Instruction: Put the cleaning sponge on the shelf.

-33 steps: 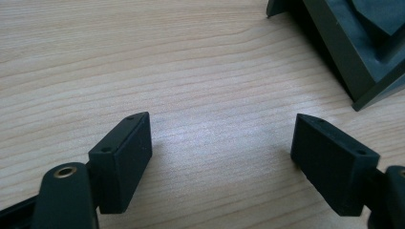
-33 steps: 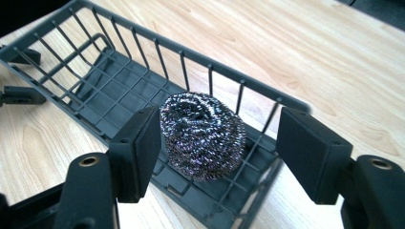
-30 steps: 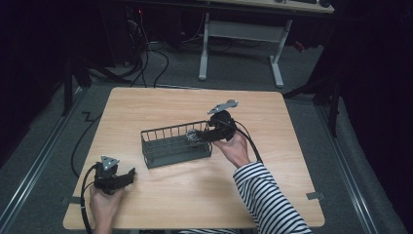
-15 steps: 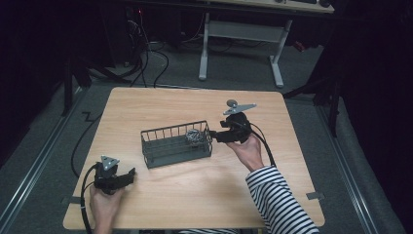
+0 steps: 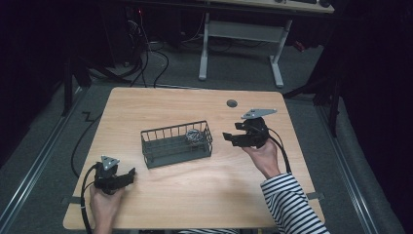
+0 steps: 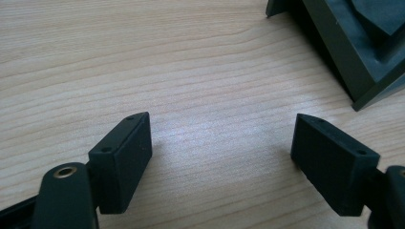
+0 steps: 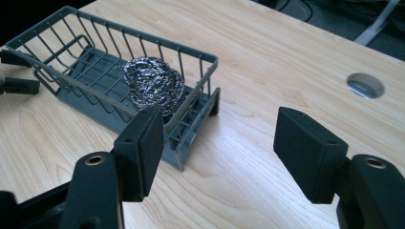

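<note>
A pale wooden table (image 5: 195,195) carries a round cable hole (image 5: 232,103) toward its two o'clock corner, while beyond its twelve o'clock edge a white-legged desk frame (image 5: 241,34) stands on grey floor (image 5: 170,68) amid dark cables (image 5: 146,53).

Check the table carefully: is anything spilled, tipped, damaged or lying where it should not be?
Nothing stands out. The grey wire basket sits upright on the wooden table, with the steel scouring pad inside at its right end. No spill or damage shows.
</note>
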`<control>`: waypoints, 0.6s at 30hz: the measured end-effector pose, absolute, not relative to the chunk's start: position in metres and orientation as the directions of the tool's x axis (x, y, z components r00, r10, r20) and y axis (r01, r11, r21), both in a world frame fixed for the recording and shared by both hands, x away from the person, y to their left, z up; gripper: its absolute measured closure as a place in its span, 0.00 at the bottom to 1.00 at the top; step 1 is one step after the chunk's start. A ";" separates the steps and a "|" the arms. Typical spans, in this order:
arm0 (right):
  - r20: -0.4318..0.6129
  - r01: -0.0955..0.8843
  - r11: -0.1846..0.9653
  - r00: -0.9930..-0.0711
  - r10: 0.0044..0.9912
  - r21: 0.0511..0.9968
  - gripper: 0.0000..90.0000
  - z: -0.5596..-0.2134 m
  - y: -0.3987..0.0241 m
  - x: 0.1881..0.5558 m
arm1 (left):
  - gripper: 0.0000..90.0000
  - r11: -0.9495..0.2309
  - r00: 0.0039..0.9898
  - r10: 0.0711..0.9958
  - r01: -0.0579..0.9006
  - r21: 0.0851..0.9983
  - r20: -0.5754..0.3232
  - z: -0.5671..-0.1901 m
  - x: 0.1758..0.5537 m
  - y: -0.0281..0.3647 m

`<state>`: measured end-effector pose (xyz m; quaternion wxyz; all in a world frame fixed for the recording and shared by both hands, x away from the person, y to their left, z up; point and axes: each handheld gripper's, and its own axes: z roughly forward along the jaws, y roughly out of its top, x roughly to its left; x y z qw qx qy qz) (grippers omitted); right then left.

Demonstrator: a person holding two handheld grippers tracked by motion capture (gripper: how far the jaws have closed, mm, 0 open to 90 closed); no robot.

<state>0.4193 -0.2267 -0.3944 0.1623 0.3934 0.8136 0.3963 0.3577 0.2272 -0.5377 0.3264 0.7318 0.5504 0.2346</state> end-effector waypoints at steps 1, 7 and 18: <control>0.054 0.511 0.364 -0.633 0.772 0.779 0.39 -0.394 -0.230 0.417 | 0.25 -0.181 0.284 0.959 0.652 0.736 -0.016 -0.538 0.358 0.227; 0.055 0.510 0.347 -0.618 0.784 0.787 0.39 -0.397 -0.241 0.408 | 0.25 -0.182 0.283 0.959 0.652 0.736 -0.014 -0.538 0.358 0.227; 0.085 0.507 0.287 -0.590 0.803 0.813 0.39 -0.396 -0.261 0.396 | 0.25 -0.182 0.283 0.959 0.652 0.736 -0.014 -0.538 0.358 0.227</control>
